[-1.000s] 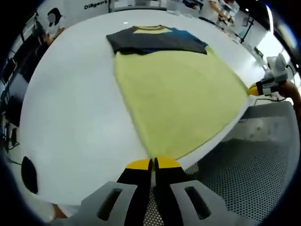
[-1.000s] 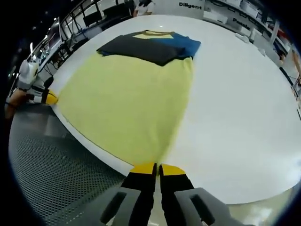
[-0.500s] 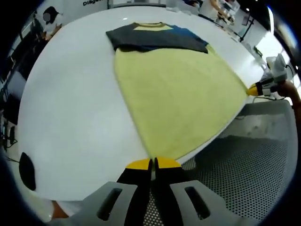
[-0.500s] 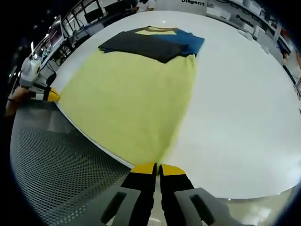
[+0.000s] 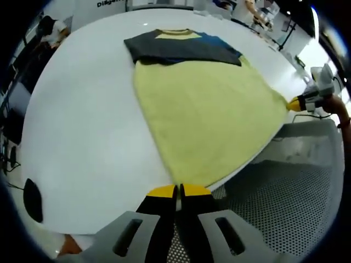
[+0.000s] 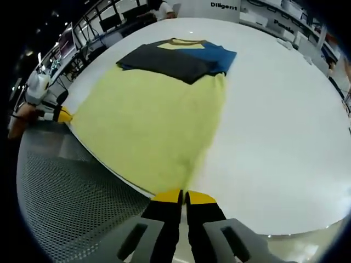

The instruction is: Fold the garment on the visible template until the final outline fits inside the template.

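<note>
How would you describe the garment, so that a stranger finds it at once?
Look at the large white table. On it lies a pale yellow cloth garment, spread flat from the near edge, with dark grey and blue sleeves folded across its far end. Nothing else there is yellow.

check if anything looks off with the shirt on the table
Nothing looks damaged or spilled. The yellow T-shirt lies flat on the white table, its dark sleeves folded across the top; the left gripper and right gripper each pinch a hem corner at the table edge.
</note>
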A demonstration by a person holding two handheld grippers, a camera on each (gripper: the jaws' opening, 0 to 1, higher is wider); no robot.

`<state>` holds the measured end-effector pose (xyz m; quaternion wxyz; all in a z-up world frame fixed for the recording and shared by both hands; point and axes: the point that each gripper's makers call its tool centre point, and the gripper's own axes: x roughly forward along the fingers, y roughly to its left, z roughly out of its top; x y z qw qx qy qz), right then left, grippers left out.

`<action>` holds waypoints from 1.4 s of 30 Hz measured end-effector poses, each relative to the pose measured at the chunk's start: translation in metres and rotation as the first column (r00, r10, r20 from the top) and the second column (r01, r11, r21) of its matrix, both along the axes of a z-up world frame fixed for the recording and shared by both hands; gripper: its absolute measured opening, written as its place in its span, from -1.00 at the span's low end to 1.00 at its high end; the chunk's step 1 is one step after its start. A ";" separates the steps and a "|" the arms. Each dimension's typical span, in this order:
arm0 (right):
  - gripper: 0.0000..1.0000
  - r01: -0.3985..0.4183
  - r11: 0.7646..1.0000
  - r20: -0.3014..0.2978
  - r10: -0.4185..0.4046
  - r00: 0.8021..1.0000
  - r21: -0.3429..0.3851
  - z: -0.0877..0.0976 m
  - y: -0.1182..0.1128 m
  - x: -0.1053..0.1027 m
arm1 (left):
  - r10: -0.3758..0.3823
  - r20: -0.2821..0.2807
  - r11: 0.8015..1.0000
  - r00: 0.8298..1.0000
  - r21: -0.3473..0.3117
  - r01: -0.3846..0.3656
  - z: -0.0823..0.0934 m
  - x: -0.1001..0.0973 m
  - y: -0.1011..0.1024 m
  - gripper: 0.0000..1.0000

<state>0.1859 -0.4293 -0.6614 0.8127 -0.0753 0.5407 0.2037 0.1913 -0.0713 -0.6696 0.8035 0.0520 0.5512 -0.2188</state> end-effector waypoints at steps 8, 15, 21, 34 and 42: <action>-1.00 0.012 1.000 0.040 -0.013 0.999 0.029 0.019 0.003 0.014 | 0.051 0.023 0.998 0.998 -0.048 -0.050 0.015 0.010 -0.001 -0.99; -1.00 0.042 0.997 0.060 -0.047 0.997 0.068 0.038 0.006 0.027 | 0.081 0.086 0.994 0.993 -0.079 -0.074 0.038 0.031 -0.004 -0.99; -1.00 0.065 0.991 0.071 -0.073 0.995 0.118 0.052 0.008 0.040 | 0.099 0.128 0.991 0.987 -0.107 -0.086 0.049 0.046 -0.004 -0.99; -1.00 0.083 0.985 0.121 -0.101 0.988 0.148 0.071 0.008 0.071 | 0.126 0.204 0.984 0.971 -0.148 -0.097 0.071 0.080 0.000 -0.99; -1.00 0.092 0.988 0.155 -0.111 0.982 0.123 0.079 0.010 0.098 | 0.132 0.231 0.982 0.964 -0.161 -0.096 0.077 0.103 -0.001 -0.99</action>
